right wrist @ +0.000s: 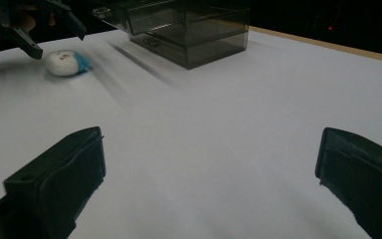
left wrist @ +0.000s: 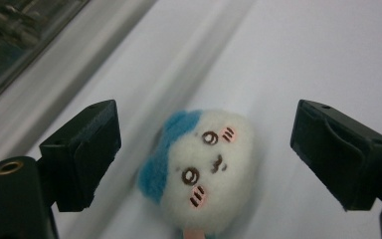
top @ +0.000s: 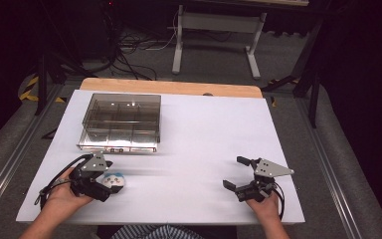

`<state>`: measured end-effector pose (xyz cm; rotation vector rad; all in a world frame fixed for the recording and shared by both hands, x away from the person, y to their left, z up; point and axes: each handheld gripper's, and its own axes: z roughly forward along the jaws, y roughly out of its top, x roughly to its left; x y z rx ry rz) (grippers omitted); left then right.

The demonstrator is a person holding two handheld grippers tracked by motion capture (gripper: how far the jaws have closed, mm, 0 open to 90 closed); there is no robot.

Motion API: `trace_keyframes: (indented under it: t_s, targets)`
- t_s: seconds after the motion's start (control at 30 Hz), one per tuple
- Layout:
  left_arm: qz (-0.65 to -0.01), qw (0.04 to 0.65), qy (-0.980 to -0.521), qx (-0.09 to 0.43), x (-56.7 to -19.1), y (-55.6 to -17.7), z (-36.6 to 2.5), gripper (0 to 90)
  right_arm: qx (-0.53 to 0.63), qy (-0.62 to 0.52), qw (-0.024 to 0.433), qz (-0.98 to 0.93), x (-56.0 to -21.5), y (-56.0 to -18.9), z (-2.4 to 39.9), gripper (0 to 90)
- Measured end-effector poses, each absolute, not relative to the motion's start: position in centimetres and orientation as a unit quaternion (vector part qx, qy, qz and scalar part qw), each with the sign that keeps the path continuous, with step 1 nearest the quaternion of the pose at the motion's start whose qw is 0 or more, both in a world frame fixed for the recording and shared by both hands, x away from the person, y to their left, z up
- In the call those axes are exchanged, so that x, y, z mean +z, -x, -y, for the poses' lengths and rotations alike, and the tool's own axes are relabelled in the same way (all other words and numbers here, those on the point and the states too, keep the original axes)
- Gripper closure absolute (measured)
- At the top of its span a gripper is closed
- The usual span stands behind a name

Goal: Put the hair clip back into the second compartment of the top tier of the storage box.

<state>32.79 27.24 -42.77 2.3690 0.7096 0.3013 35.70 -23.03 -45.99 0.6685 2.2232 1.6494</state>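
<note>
Left gripper view: we see the left gripper (left wrist: 204,154) with its two black jaws standing wide apart around a white-and-blue plush toy (left wrist: 204,172), clear of both jaws, lying face-up on the white bench (left wrist: 303,50); a clear box (left wrist: 20,40) sits at upper left.

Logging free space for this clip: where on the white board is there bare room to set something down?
Bare: the wide stretch between the left gripper and right gripper, and everything right of the clear compartment box. Crowded: the near-left corner, where the plush toy lies between the left fingers, just below the box.
</note>
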Motion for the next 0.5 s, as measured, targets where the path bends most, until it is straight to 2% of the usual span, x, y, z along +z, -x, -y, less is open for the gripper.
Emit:
trace_keyframes:
  t_s: [0.5]
  targets:
    - [-0.26, 0.273, -0.92, 0.106, -44.0, -33.0, -26.9, 20.2, 0.574, -0.231, 0.144, -0.772, -46.0, -35.7, 23.0, 0.0]
